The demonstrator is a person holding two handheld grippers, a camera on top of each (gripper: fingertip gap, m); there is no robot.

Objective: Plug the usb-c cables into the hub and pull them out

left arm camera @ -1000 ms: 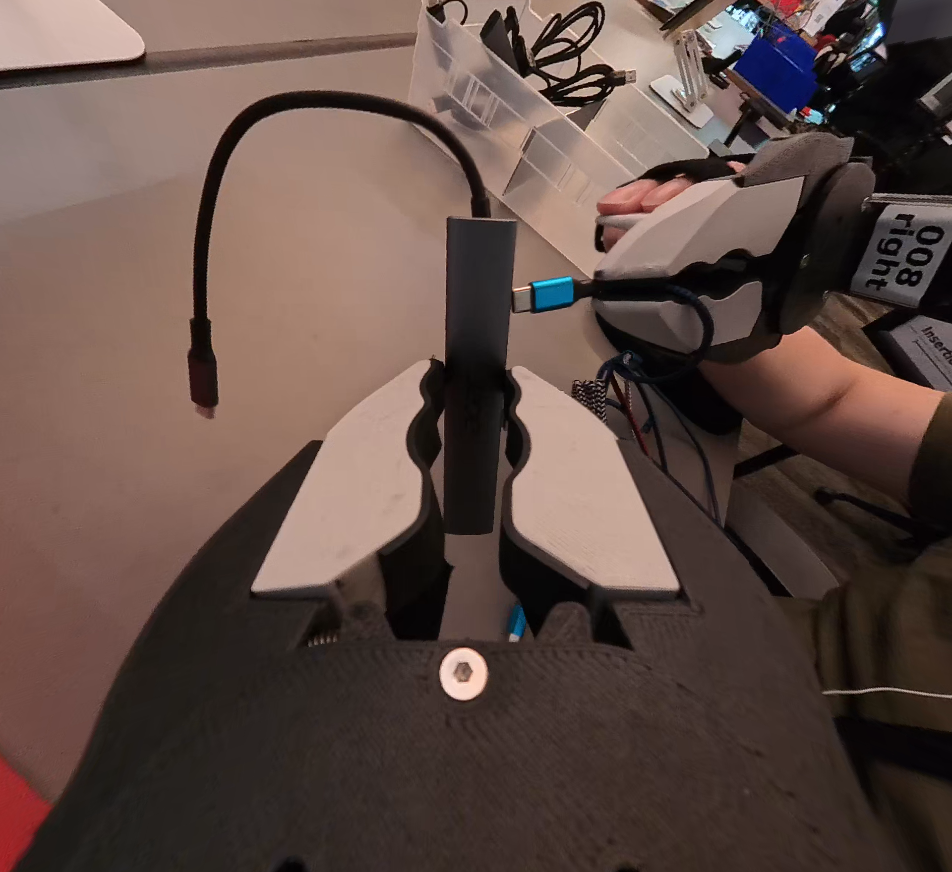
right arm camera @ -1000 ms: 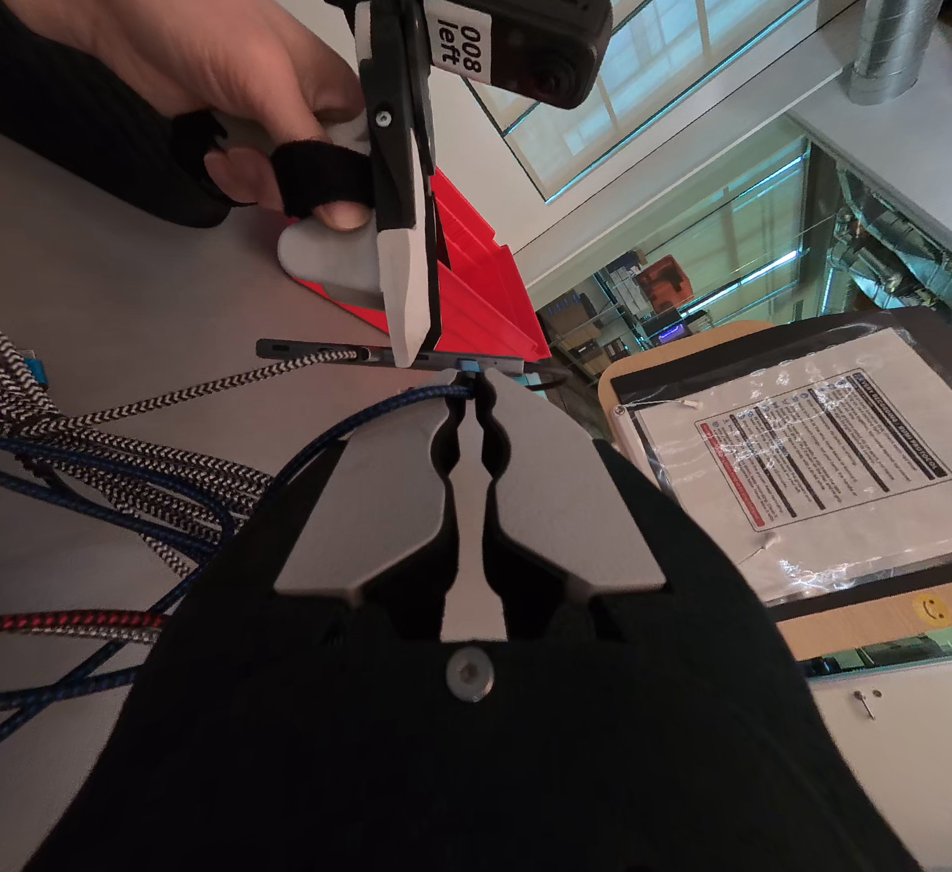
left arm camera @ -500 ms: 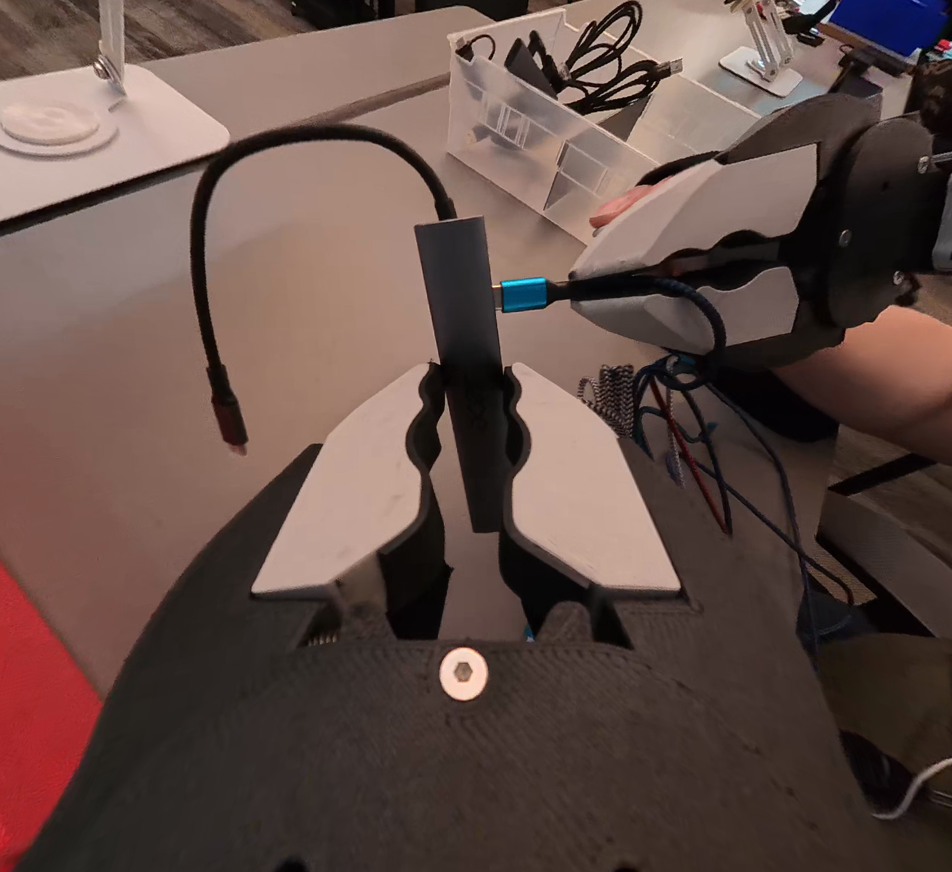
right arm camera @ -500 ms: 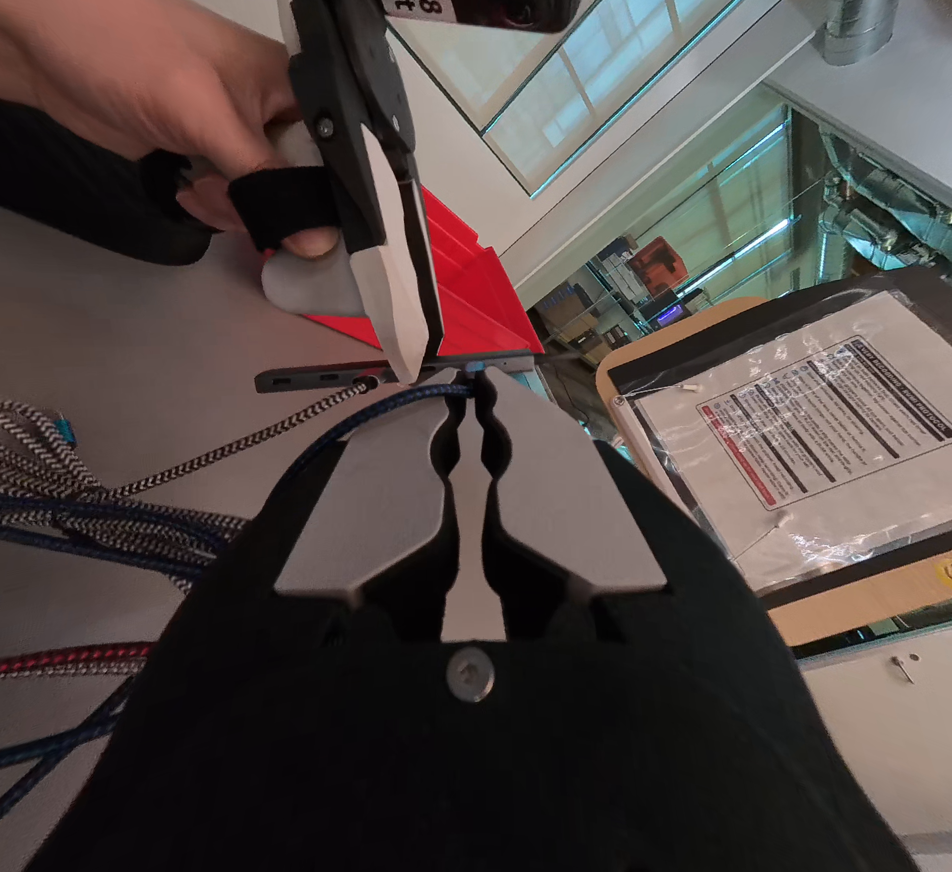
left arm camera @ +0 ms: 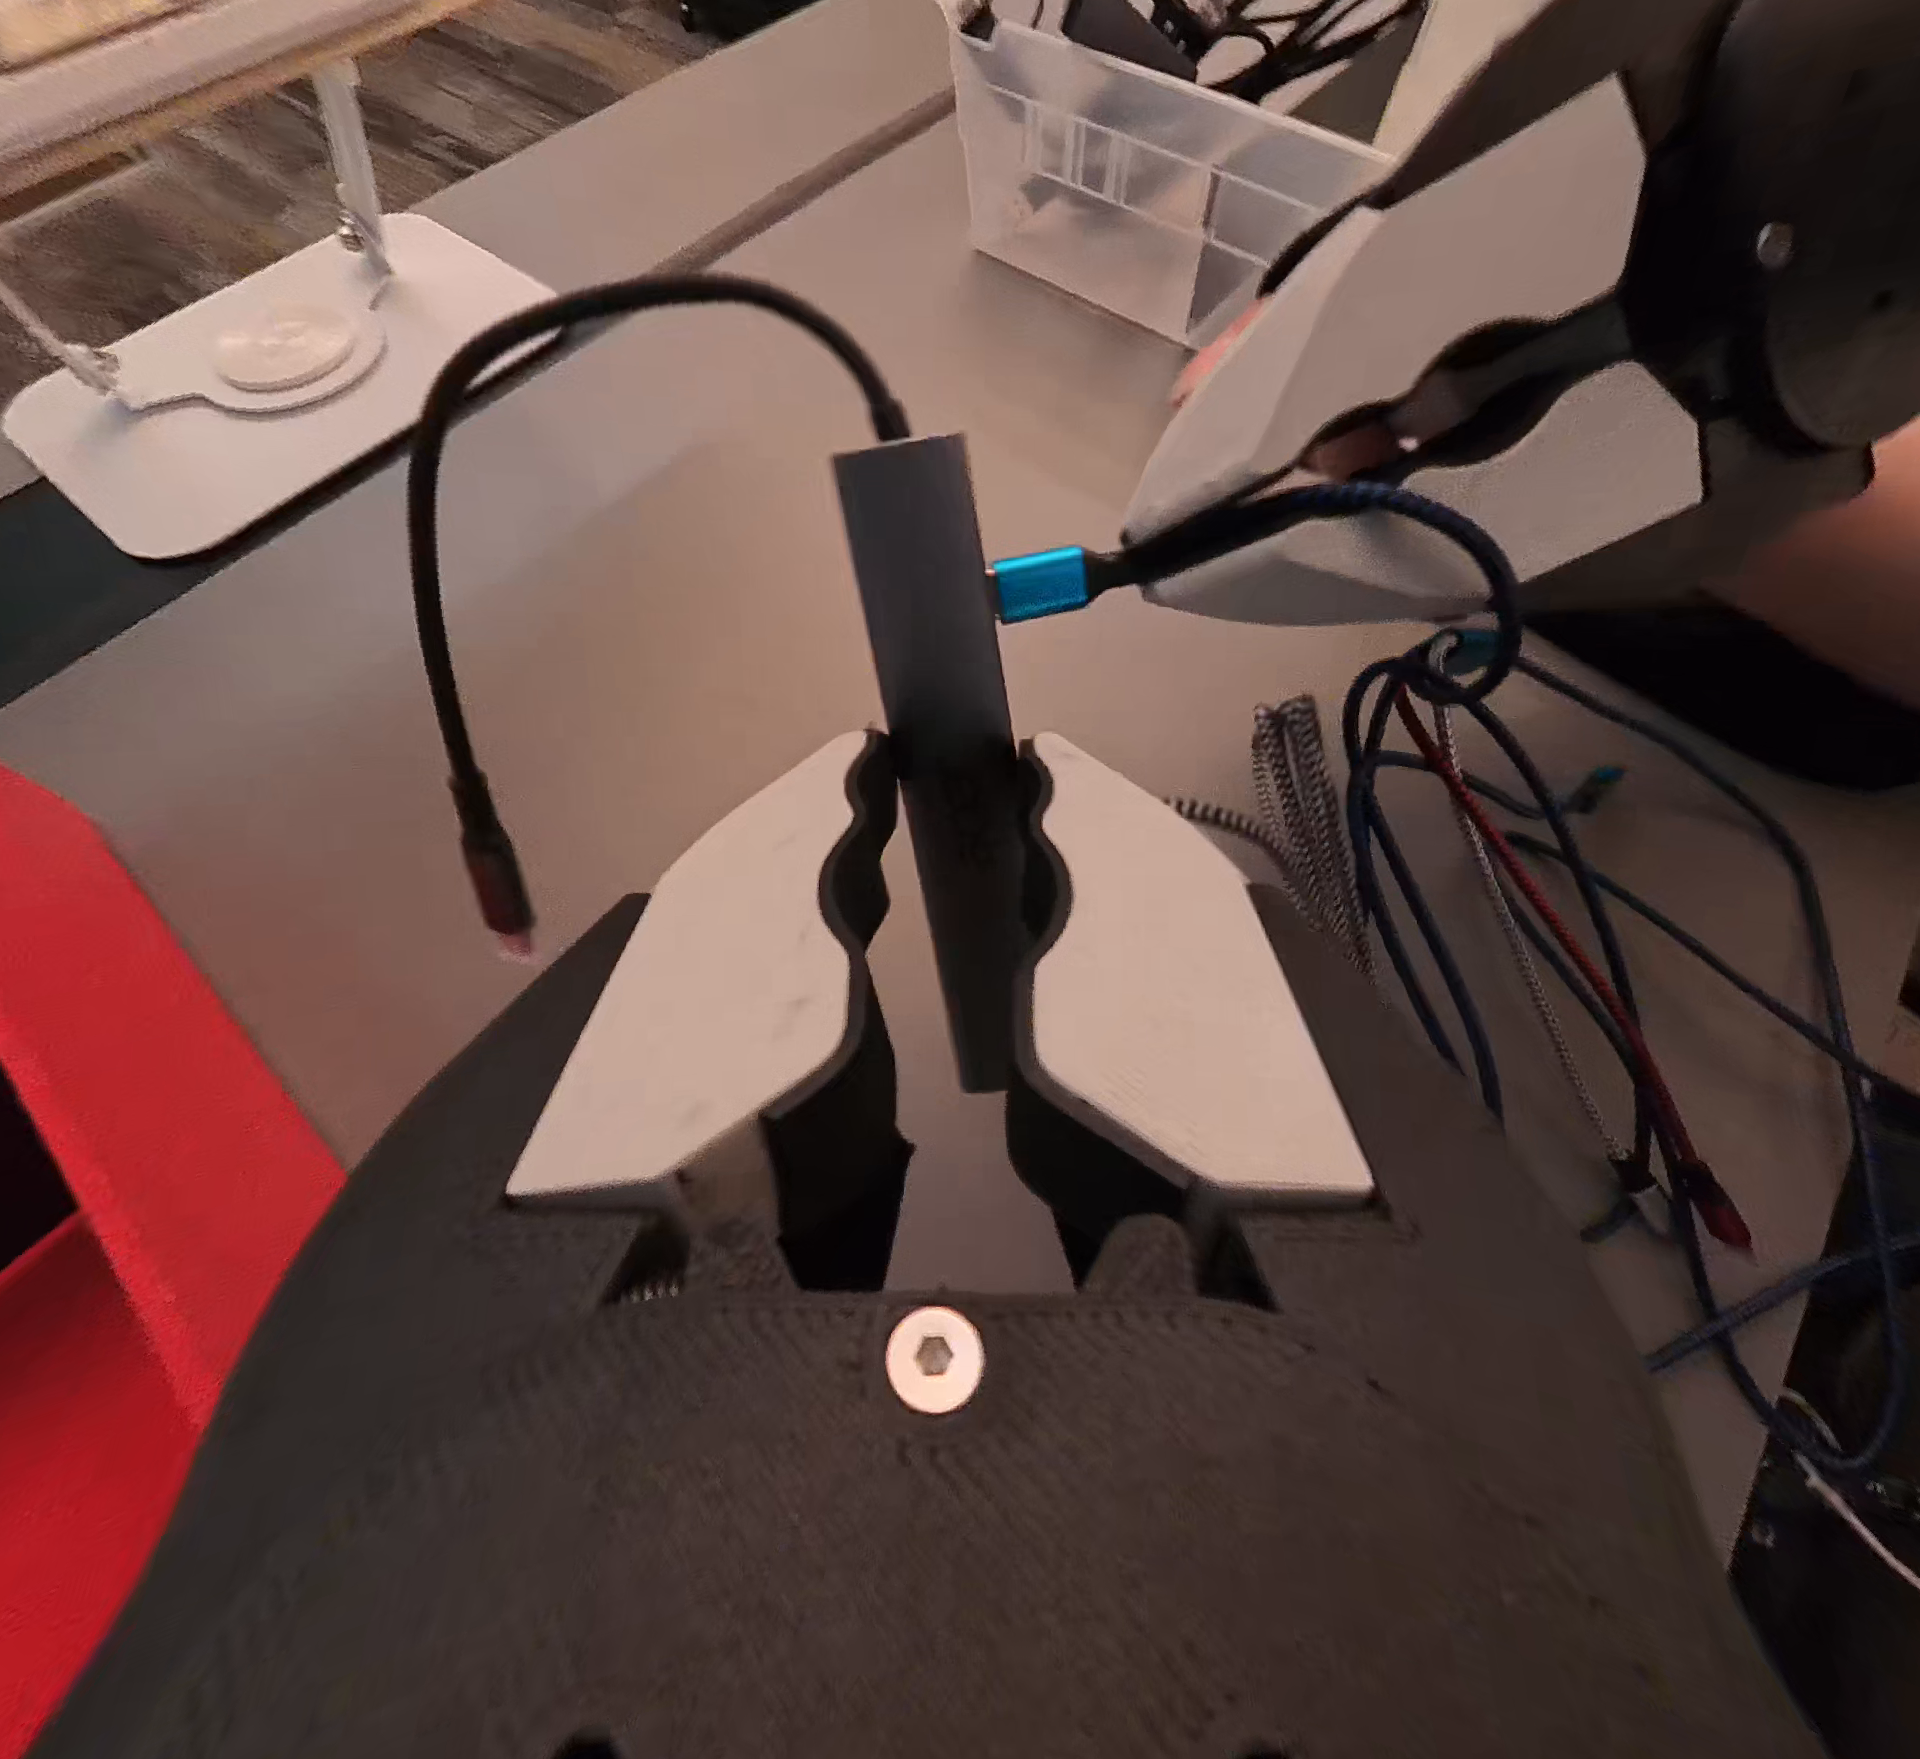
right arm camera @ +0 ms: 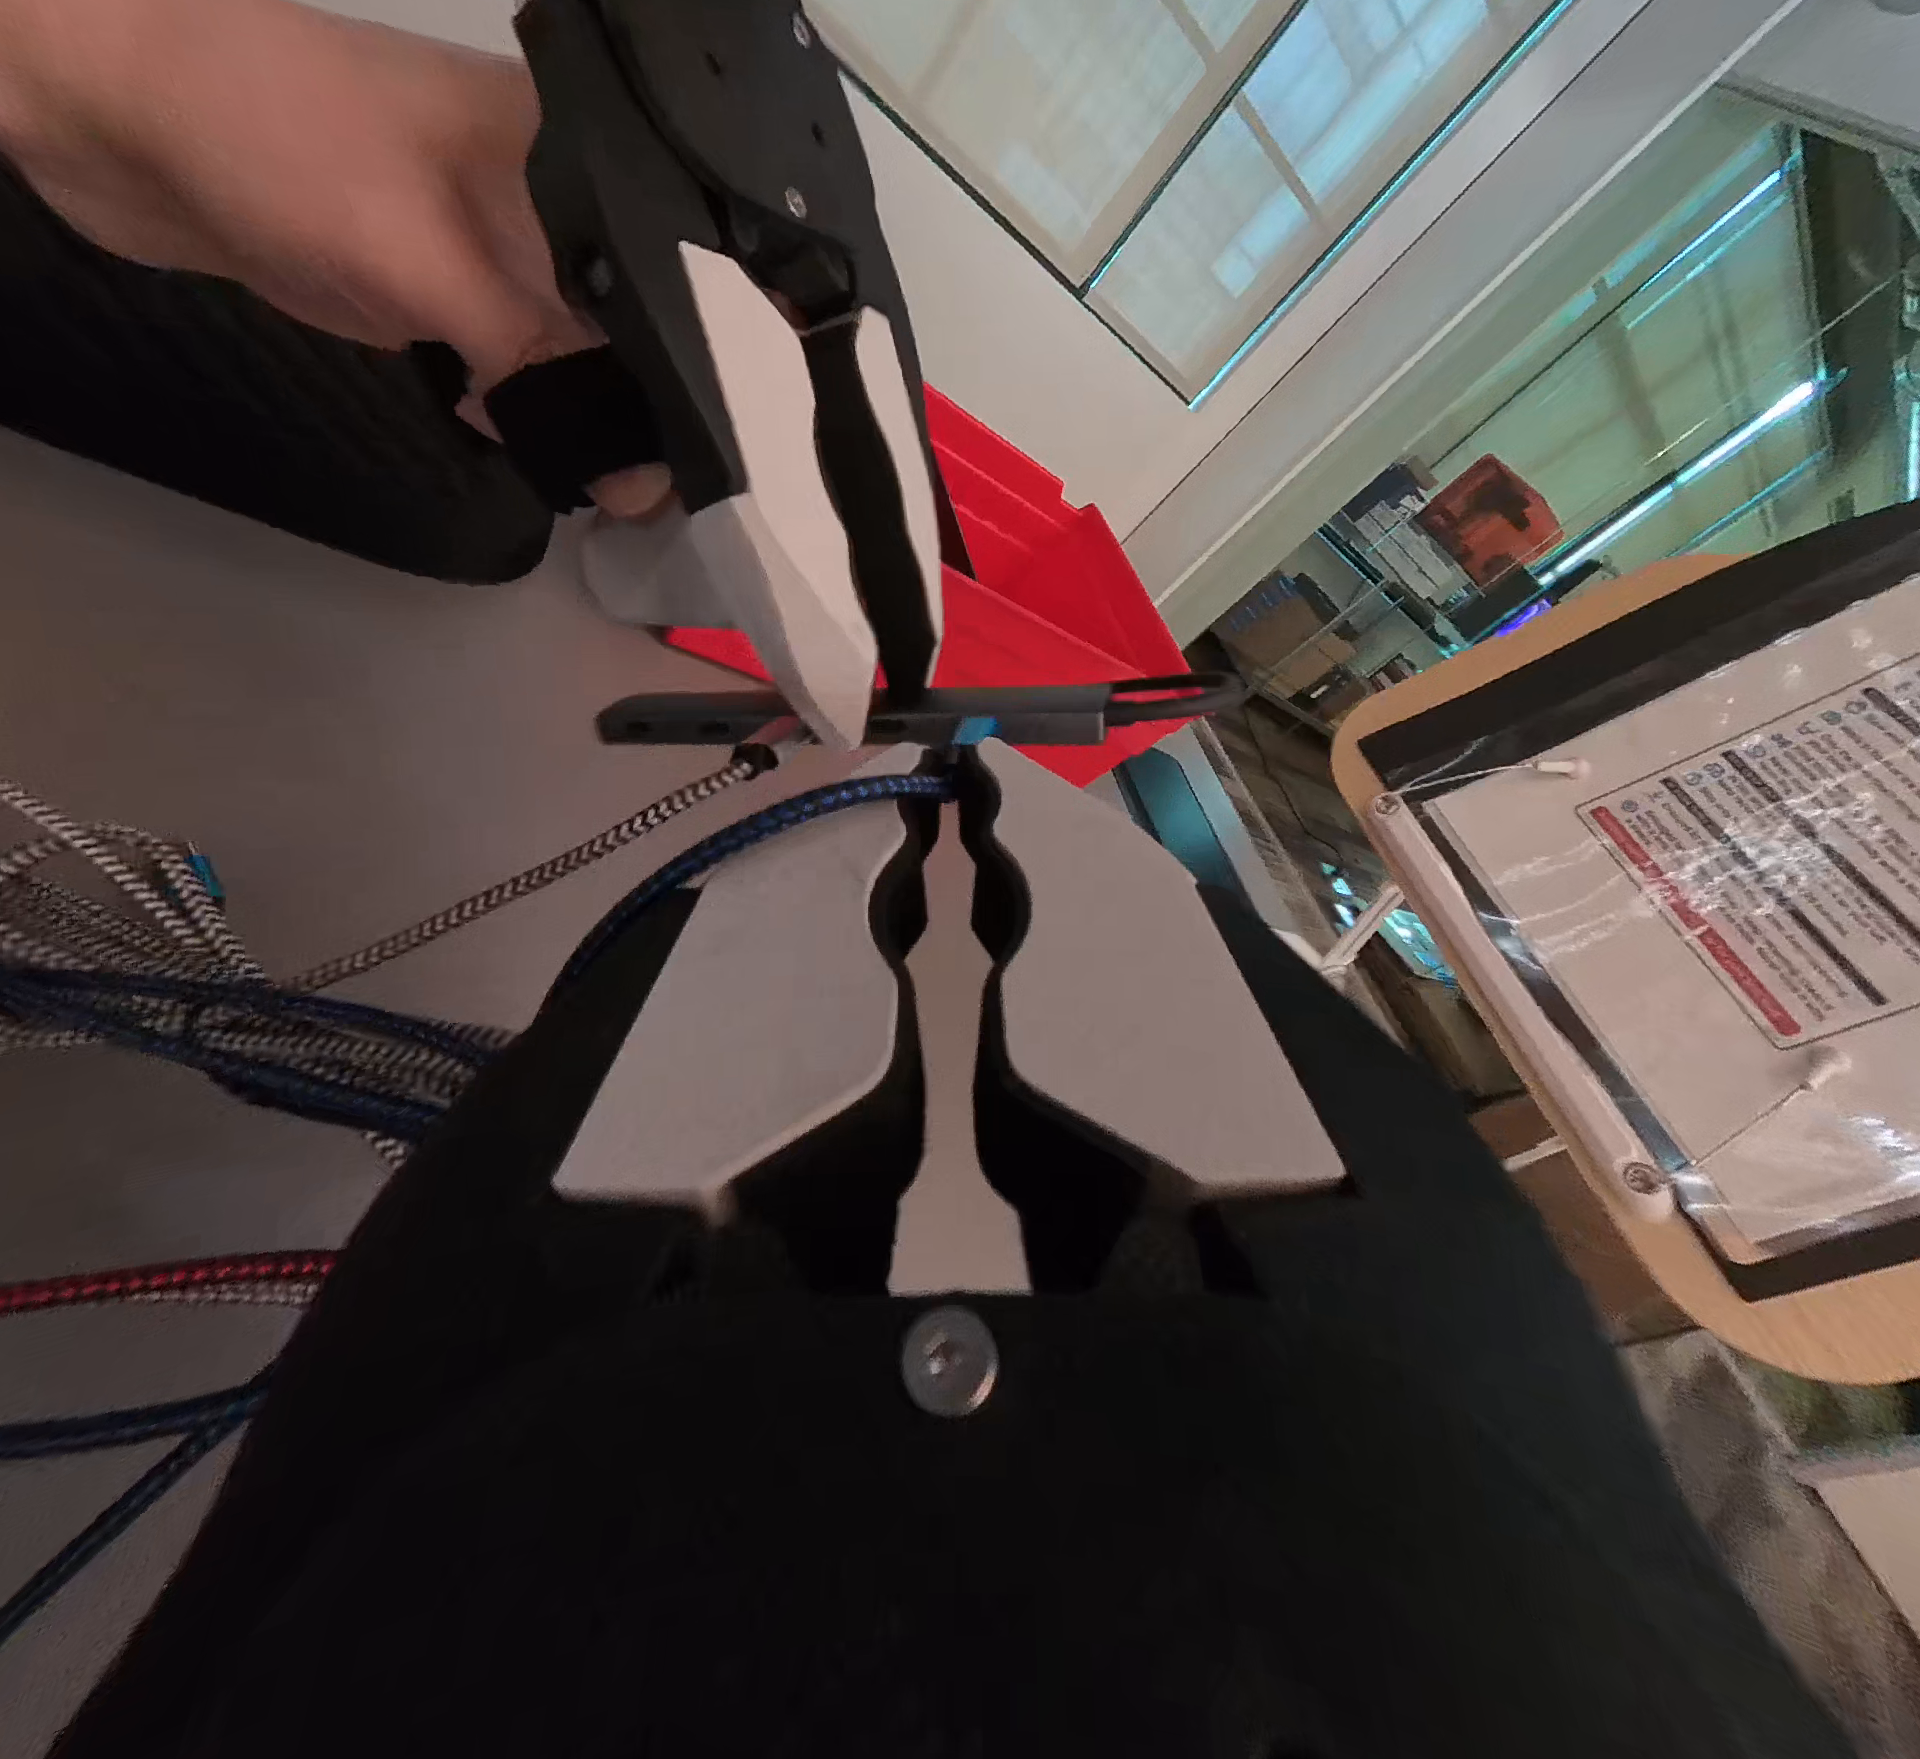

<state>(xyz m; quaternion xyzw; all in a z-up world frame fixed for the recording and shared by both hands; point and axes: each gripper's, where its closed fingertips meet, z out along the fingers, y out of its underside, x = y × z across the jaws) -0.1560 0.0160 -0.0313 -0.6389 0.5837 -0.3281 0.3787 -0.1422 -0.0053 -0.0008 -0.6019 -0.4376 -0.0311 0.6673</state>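
My left gripper [left arm camera: 951, 759] is shut on a dark grey USB hub [left arm camera: 920, 608], held upright above the table. The hub's short black cable [left arm camera: 468, 483] arcs left and hangs with its plug free. My right gripper [right arm camera: 954, 759] is shut on a blue braided cable [right arm camera: 727, 836] just behind its bright blue USB-C plug [left arm camera: 1039, 582]. The plug sits against the hub's right edge, seated in a port. In the right wrist view the hub [right arm camera: 935, 725] lies crosswise with the blue plug [right arm camera: 975, 727] at its side, and the left gripper [right arm camera: 831, 504] clamps it from above.
A tangle of braided cables [left arm camera: 1455, 878], blue, red and black-white, lies on the grey table at right. A clear organiser bin [left arm camera: 1143, 120] with black cables stands behind. A red bin [left arm camera: 125, 1086] is at left. A white stand base [left arm camera: 270, 369] holds a sign board. My hands' fingertips stand some 4 cm from each other.
The blue plug closed the gap to the hub's edge and went into its port. Both grippers and the hub shifted, and the views swung left; the grips stayed the same.
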